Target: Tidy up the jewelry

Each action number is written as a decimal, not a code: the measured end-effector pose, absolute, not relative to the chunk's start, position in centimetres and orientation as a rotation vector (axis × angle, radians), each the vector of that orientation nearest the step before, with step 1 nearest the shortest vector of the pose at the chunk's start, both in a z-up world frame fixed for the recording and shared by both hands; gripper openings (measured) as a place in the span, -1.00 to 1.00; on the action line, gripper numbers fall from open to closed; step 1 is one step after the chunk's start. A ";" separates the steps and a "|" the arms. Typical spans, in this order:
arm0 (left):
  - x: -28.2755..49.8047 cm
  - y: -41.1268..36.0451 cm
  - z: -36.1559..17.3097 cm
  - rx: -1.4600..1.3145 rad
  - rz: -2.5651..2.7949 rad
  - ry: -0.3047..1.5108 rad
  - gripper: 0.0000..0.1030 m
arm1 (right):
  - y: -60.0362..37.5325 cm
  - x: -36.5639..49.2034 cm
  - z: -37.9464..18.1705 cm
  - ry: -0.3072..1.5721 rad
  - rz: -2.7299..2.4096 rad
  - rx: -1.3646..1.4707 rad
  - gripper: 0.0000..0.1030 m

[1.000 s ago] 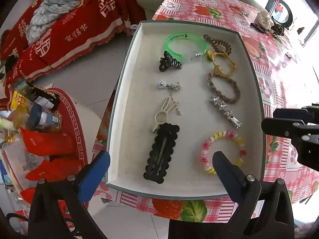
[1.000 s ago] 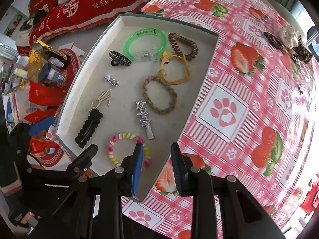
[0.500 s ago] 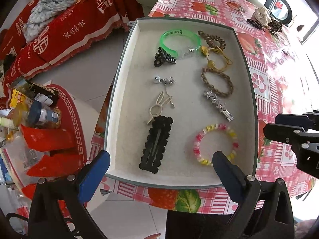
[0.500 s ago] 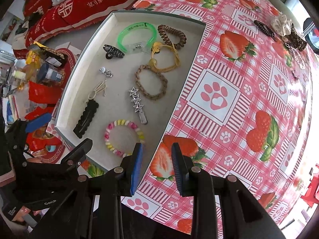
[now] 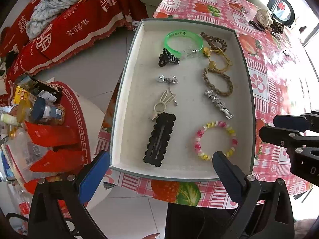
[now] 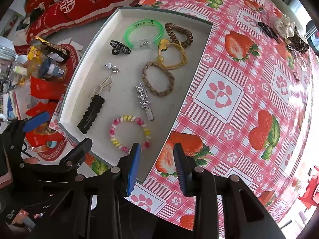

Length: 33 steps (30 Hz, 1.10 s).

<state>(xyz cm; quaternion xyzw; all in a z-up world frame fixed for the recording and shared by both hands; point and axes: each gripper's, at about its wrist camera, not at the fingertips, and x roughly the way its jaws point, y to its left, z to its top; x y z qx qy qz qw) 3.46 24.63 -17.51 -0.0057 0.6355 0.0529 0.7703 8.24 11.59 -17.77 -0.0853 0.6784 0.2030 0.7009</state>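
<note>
A shallow white tray (image 5: 127, 91) (image 6: 83, 75) with a grey rim sits at the table's near corner. In it lie a green bangle (image 5: 183, 39) (image 6: 143, 32), a brown coil tie (image 5: 214, 40), a yellow cord tie (image 5: 217, 59), a braided band (image 5: 218, 83), a star clip (image 5: 218, 103) (image 6: 144, 99), a pastel bead bracelet (image 5: 216, 139) (image 6: 129, 133), black clips (image 5: 159, 139) and small silver pieces. My left gripper (image 5: 161, 171) is open and empty above the tray's near edge. My right gripper (image 6: 156, 166) is open a little and empty over the tray's right rim.
More hair ties and a scrunchie (image 6: 285, 29) lie at the table's far side on the strawberry cloth (image 6: 239, 99). A low stand with bottles and red packets (image 5: 39, 119) stands to the left. A red-covered sofa (image 5: 69, 25) is behind.
Both grippers have pulled back and up from the tray, so it looks smaller. Nothing in the tray has moved. Jaw openings are unchanged.
</note>
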 end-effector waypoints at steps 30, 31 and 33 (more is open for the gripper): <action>2.0 25.8 -4.2 -0.079 0.196 1.188 1.00 | 9.7 7.8 -5.0 1.285 0.420 -0.172 0.65; 2.0 25.8 -3.8 -0.076 0.201 1.180 1.00 | 9.7 7.7 -4.7 1.276 0.416 -0.174 0.69; 1.9 25.8 -3.1 -0.073 0.209 1.167 1.00 | 9.6 7.6 -3.9 1.255 0.408 -0.178 0.69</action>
